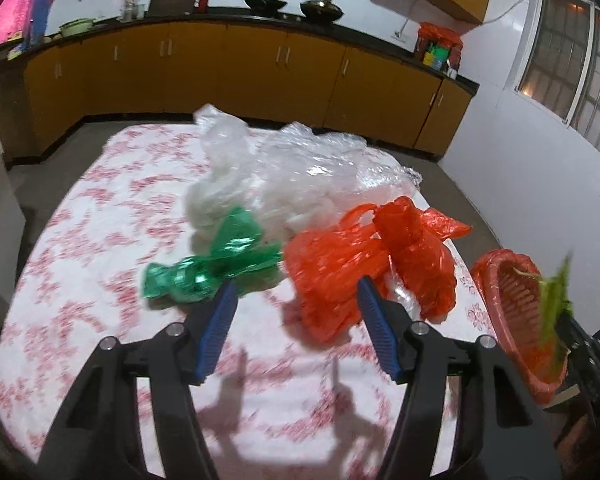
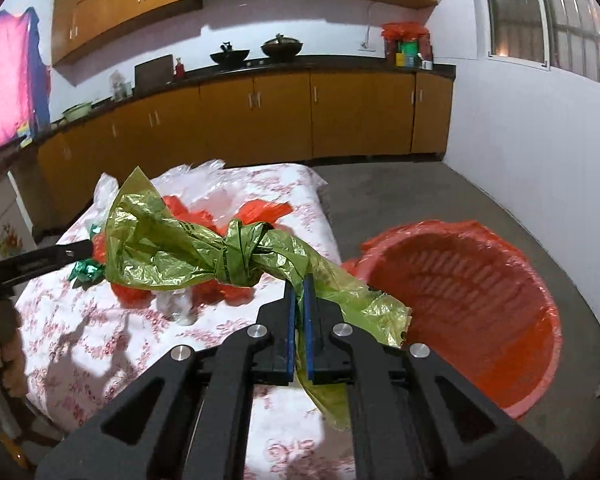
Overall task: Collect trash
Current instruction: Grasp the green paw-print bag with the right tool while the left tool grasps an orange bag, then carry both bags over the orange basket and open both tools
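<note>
Olive-green knotted plastic bag (image 2: 236,256) clamped in right gripper (image 2: 297,280) jaws: swing over red liner-lined basket (image 2: 480,304), then release; left gripper (image 1: 296,284) jaws apart.

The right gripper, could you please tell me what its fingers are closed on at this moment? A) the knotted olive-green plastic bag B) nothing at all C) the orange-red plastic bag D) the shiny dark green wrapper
A: in the right wrist view the right gripper has its blue fingers pinched on the knotted olive-green plastic bag, beside the red basket.
</note>
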`<state>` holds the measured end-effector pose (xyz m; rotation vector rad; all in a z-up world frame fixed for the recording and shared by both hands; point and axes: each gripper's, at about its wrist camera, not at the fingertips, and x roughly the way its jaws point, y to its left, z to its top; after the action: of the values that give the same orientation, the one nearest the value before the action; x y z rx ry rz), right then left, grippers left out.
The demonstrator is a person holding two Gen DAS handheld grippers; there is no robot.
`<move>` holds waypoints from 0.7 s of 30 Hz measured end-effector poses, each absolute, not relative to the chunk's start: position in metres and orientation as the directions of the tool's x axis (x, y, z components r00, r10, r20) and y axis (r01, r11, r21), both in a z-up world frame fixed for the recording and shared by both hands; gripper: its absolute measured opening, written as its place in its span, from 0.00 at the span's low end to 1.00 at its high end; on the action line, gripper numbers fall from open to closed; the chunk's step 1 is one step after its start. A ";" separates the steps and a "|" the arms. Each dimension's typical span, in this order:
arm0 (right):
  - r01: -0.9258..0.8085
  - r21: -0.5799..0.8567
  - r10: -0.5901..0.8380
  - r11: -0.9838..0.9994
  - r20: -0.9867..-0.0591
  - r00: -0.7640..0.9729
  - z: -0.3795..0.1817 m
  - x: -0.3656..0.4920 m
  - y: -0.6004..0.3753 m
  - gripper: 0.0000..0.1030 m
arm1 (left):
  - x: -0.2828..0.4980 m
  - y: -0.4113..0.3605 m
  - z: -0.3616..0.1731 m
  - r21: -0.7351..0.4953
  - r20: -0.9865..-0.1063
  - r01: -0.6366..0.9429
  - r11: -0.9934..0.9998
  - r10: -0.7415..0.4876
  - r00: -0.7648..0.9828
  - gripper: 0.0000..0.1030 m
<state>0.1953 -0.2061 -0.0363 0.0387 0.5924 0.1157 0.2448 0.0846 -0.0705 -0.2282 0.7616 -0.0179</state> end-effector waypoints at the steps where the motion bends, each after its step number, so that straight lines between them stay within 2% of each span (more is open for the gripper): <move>1: -0.094 0.068 0.116 0.993 -0.554 0.824 -0.037 0.196 -0.208 0.04 | 0.253 0.081 -0.074 -0.212 -0.691 -0.066 0.975 -0.102 0.715 0.58; 3: -0.092 0.065 0.112 0.994 -0.556 0.823 -0.039 0.198 -0.210 0.04 | 0.262 0.078 -0.079 -0.222 -0.700 -0.063 0.973 -0.114 0.705 0.55; 6: -0.092 0.060 0.110 0.994 -0.562 0.820 -0.042 0.201 -0.210 0.04 | 0.273 0.075 -0.085 -0.247 -0.711 -0.062 0.967 -0.137 0.689 0.45; 10: -0.092 0.056 0.107 0.994 -0.568 0.816 -0.045 0.201 -0.210 0.04 | 0.281 0.075 -0.087 -0.272 -0.710 -0.063 0.960 -0.156 0.686 0.21; 13: -0.090 0.057 0.106 0.994 -0.571 0.814 -0.046 0.201 -0.210 0.04 | 0.280 0.075 -0.083 -0.278 -0.696 -0.055 0.959 -0.162 0.700 0.11; 16: -0.089 0.059 0.107 0.994 -0.571 0.814 -0.046 0.200 -0.209 0.04 | 0.271 0.073 -0.073 -0.265 -0.670 -0.039 0.964 -0.155 0.726 0.07; 21: -0.092 0.068 0.114 0.993 -0.559 0.821 -0.042 0.198 -0.207 0.04 | 0.249 0.078 -0.053 -0.249 -0.627 -0.025 0.968 -0.141 0.766 0.06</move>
<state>0.1984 -0.2071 -0.0416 0.0386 0.5974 0.1093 0.2491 0.0784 -0.0531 -0.2498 0.6972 -0.0638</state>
